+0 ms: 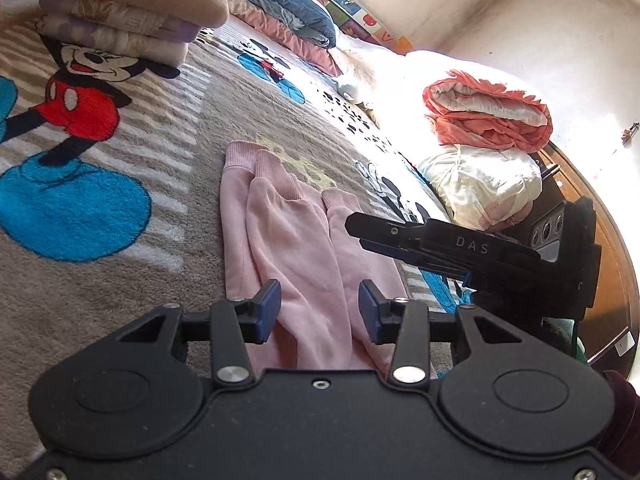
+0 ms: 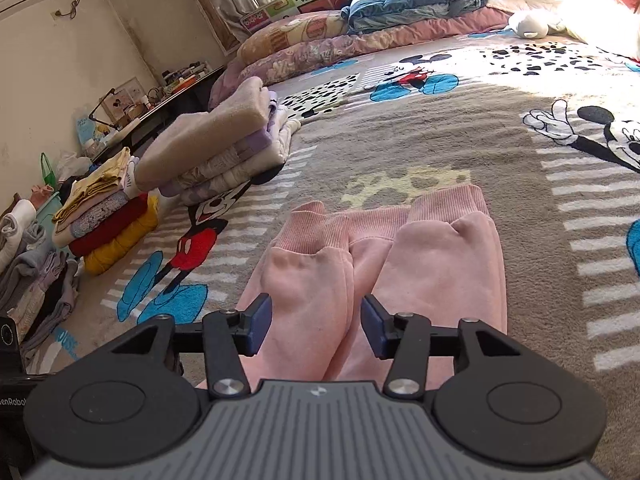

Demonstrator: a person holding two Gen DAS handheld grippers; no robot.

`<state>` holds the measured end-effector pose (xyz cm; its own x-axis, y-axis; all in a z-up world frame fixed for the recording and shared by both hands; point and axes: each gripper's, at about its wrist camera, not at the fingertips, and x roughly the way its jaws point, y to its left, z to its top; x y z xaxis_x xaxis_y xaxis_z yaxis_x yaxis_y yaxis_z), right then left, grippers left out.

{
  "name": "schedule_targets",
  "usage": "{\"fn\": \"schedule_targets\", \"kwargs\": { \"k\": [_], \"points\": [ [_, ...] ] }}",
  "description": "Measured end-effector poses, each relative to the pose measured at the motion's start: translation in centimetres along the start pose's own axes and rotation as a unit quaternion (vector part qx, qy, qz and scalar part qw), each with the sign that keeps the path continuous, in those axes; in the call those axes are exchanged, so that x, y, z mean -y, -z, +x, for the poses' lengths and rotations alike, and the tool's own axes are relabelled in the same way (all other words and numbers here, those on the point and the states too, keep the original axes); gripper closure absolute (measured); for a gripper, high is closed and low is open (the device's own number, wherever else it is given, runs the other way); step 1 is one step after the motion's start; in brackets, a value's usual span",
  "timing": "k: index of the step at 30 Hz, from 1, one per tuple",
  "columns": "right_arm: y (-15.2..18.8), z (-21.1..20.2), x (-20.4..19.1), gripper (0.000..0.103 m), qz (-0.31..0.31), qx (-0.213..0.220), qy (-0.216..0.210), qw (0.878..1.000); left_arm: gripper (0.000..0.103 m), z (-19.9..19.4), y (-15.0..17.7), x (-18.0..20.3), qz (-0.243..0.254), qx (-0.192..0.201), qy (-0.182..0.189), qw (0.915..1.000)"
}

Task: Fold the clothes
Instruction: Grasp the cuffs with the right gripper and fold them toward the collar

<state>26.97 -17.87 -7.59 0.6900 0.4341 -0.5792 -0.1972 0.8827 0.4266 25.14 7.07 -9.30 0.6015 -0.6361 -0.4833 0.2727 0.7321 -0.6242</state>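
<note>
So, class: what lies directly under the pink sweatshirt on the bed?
The pink sweatshirt lies on a cartoon-mouse blanket. A yellowish patch shows just beyond its hem; whatever pattern sits beneath the garment is covered.

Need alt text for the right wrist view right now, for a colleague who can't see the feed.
A pink fleece garment with ribbed cuffs lies flat on a grey cartoon-mouse plush blanket, directly ahead of the open right gripper, which holds nothing. To the left sits a stack of folded beige and lilac clothes.
</note>
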Motion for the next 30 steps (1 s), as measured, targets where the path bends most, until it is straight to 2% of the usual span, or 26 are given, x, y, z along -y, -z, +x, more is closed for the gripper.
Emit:
{"fn": "schedule_targets", "kwargs": {
  "k": [5, 8, 13, 14, 15, 16, 18, 19, 26, 30],
  "points": [
    [-3.5, 4.0, 0.8, 0.048, -0.013, -0.016, -0.003, 1.0, 0.064, 1.8, -1.8, -1.1, -0.009, 0.017, -0.016, 0.9997],
    [-4.9, 6.6, 1.3, 0.047, -0.022, -0.034, -0.005, 0.999, 0.064, 2.5, -2.8, -2.0, -0.009, 0.012, -0.022, 0.9996],
    [-5.7, 9.3, 2.9, 0.046, 0.014, -0.058, -0.024, 0.998, 0.064, 2.5, -2.9, -2.6, -0.012, 0.001, -0.012, 0.9999],
    [-5.6, 9.6, 3.1, 0.05, 0.021, -0.062, -0.03, 0.997, 0.064, 2.6, -2.8, -2.6, -0.014, -0.001, -0.012, 0.9998],
    [-5.6, 9.5, 3.2, 0.065, 0.023, -0.056, -0.036, 0.998, 0.064, 2.6, -2.7, -2.7, -0.015, -0.002, -0.012, 0.9998],
    [-5.6, 9.3, 3.3, 0.073, 0.027, -0.051, -0.046, 0.997, 0.064, 2.5, -2.7, -2.7, -0.016, -0.003, -0.012, 0.9998],
    [-5.5, 8.7, 3.3, 0.089, 0.03, -0.039, -0.057, 0.997, 0.064, 2.2, -2.6, -2.7, -0.019, -0.001, -0.005, 0.9998],
    [-5.5, 8.4, 3.1, 0.093, 0.026, -0.034, -0.062, 0.997, 0.064, 2.0, -2.6, -2.7, -0.021, 0.001, -0.001, 0.9998],
    [-6.6, 6.7, 1.0, 0.094, -0.015, -0.001, -0.08, 0.997, 0.064, 1.1, -2.1, -3.3, -0.02, -0.006, 0.001, 0.9998],
    [-7.1, 6.1, -0.1, 0.094, -0.041, 0.011, -0.078, 0.996, 0.064, 1.0, -1.8, -2.8, 0.001, -0.015, 0.007, 0.9999]
  ]
}}
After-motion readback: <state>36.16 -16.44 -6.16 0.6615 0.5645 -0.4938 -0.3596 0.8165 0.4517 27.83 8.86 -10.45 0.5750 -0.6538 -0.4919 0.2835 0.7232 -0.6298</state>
